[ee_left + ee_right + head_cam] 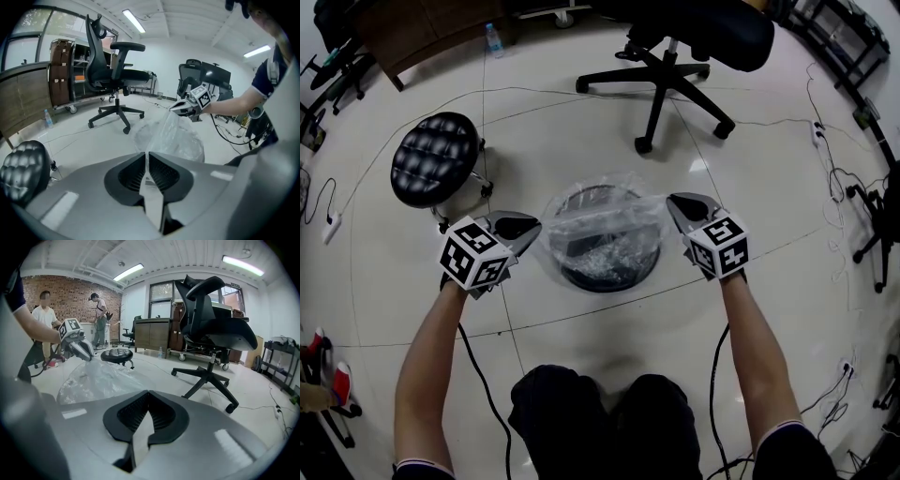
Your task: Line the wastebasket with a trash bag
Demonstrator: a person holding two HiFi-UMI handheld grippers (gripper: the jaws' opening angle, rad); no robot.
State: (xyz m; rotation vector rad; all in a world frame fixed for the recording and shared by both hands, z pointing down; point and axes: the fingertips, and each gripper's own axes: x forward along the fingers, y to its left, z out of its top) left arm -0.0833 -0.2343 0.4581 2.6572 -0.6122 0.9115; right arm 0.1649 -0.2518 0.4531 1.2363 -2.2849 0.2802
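Observation:
A round black mesh wastebasket (pixel 609 278) stands on the floor in front of my knees. A clear trash bag (pixel 600 217) is draped over its mouth, and a band of the film is pulled taut between my two grippers. My left gripper (pixel 536 225) is at the basket's left rim, its jaws nearly together on the film (pixel 171 136). At the right rim, a little higher, my right gripper (pixel 670 200) is shut on the bag's opposite edge. The left gripper view shows the right gripper (pixel 180 108) pinching the film. In the right gripper view the bag (pixel 93 378) billows towards the left gripper (pixel 86 355).
A black padded stool (pixel 436 157) stands close to the left of the basket. An office chair (pixel 675 66) stands behind it. Cables run across the white floor, and a water bottle (pixel 492 39) stands by a cabinet. Two people (pixel 99 319) stand by the brick wall.

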